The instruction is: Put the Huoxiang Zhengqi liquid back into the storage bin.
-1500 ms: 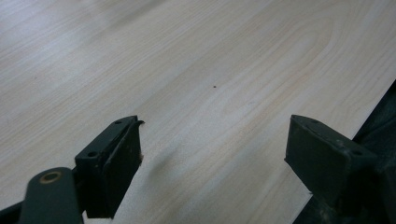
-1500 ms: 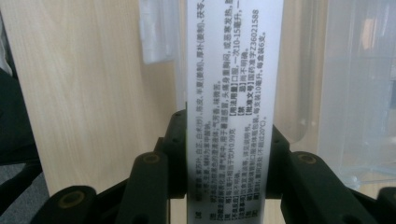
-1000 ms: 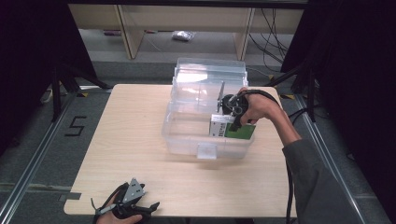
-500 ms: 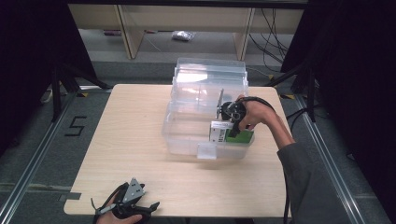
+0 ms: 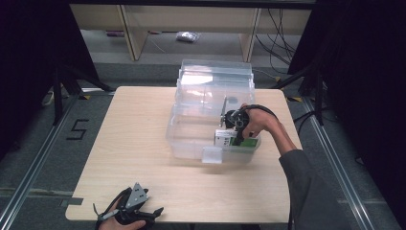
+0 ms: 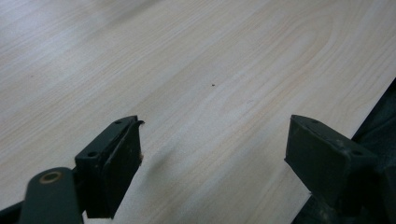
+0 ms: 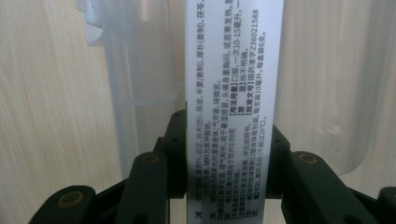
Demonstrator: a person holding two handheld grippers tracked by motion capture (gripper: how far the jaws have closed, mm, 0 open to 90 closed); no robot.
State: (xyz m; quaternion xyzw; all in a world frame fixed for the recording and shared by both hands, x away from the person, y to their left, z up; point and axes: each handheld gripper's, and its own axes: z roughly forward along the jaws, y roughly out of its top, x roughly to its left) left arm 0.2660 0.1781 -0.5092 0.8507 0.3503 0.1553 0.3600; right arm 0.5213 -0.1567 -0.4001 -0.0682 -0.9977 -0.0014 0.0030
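High view shows the right hand-held gripper (image 5: 235, 128) lowered into the near right part of a clear plastic bin (image 5: 210, 115) on the wooden surface (image 5: 134, 124), with a white and green box (image 5: 229, 140) beneath it, inside the bin against its near wall. Right gripper view shows its two black jaws pinching the box's narrow white printed face from both sides, low on the carton. Because the grip is narrow and sits at one end, the box could pivot or slip between the jaws if it is tilted or swung quickly. It might also catch on the bin's wall or rim and drag the light bin across the surface. The left hand-held gripper (image 5: 139, 211) rests at the near left edge, jaws spread wide and empty, too far off to steady the bin.
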